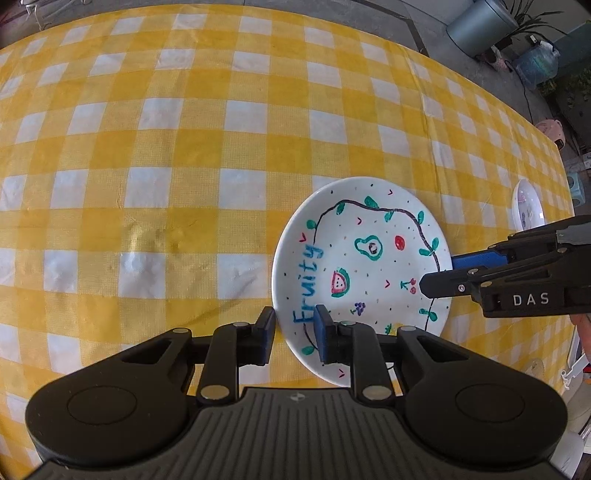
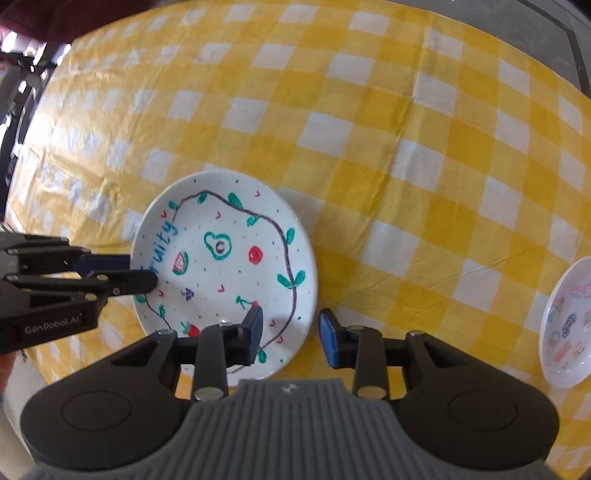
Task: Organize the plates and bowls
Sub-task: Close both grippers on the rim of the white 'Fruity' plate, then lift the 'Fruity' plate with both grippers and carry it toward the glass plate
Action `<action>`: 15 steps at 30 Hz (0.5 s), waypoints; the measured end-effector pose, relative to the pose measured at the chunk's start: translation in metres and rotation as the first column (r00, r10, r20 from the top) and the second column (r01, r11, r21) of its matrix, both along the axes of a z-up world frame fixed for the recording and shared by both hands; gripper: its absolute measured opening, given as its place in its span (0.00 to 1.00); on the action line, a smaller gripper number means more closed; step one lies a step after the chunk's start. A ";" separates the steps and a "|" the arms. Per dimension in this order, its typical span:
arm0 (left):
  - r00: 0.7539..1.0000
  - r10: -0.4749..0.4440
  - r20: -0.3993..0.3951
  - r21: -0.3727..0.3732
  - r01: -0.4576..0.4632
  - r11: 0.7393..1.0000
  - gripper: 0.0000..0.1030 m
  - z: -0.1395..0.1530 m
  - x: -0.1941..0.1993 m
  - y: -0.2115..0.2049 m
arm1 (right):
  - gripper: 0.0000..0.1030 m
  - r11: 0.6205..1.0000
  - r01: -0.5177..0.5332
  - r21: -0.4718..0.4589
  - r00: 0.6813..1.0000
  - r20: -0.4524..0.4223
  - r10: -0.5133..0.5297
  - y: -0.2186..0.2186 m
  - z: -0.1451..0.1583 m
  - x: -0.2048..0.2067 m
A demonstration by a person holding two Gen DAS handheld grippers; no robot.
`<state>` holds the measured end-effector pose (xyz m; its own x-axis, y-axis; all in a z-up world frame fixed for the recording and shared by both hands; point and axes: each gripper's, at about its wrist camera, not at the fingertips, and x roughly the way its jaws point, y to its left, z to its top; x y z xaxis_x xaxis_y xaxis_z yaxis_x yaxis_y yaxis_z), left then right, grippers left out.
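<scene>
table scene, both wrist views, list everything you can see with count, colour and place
fruity plate: one, white with hand-drawn fruit and blue lettering, on the tablecloth, between the two grippers
second plate: one, white with small coloured pictures, on the cloth, off to the right, apart from the fruity plate
tablecloth: one, yellow and white check, covers the table
bin: one, grey, on the floor beyond the far table edge
water jug: one, pale blue, on the floor near the bin
left gripper: one, black with blue pads, its fingers astride the plate's left rim, with visible gaps
right gripper: one, black with blue pads, open astride the plate's right rim
</scene>
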<state>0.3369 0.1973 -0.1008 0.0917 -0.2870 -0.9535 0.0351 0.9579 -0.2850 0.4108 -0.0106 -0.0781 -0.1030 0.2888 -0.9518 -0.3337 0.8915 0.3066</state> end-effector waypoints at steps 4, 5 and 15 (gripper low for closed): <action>1.000 0.019 0.010 -0.006 -0.019 1.000 0.21 0.002 -0.004 0.007 | 0.23 0.999 0.038 0.036 0.999 0.013 -0.039 -0.011 0.004 0.001; 1.000 0.025 0.012 -0.008 -0.025 1.000 0.20 0.002 -0.005 0.007 | 0.21 0.998 0.049 0.041 0.999 0.016 -0.050 -0.015 0.004 0.000; 0.997 0.064 0.053 -0.012 -0.063 0.998 0.15 0.014 -0.016 0.008 | 0.13 0.987 0.132 0.091 0.991 0.010 -0.133 -0.028 -0.007 -0.015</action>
